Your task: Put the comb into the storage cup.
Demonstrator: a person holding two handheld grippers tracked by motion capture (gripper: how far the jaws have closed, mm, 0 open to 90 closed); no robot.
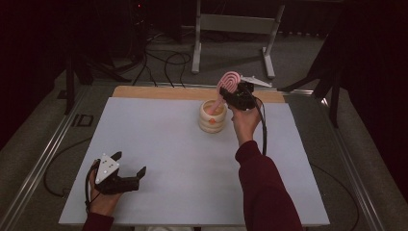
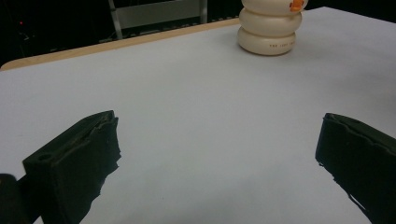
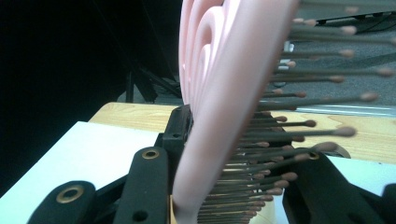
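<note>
The right gripper view is showing what the high view cannot: rows of dark, ball-tipped bristles (image 3: 299, 140) sticking out sideways from the pink hairbrush (image 3: 219, 102), with the black jaws pressing on the brush head from both sides. The high view is giving the wider layout instead, where the brush (image 1: 227, 86) is standing with its handle going down into the cream ribbed cup (image 1: 212, 117), just below and beside the right gripper (image 1: 239, 96).

The right hand (image 1: 245, 122) is reaching forward over the far part of the white table (image 1: 183, 159), forearm stretched out, holding the gripper above the cup's far rim. The left gripper (image 1: 129, 166) is resting low near the table's front edge, its jaws standing wide apart with only bare tabletop between them; in the left gripper view the cup (image 2: 268, 28) is sitting well beyond the fingertips.

The brush's long axis is running steeply, tilted, with the head up and away and the handle pointing down into the cup.
</note>
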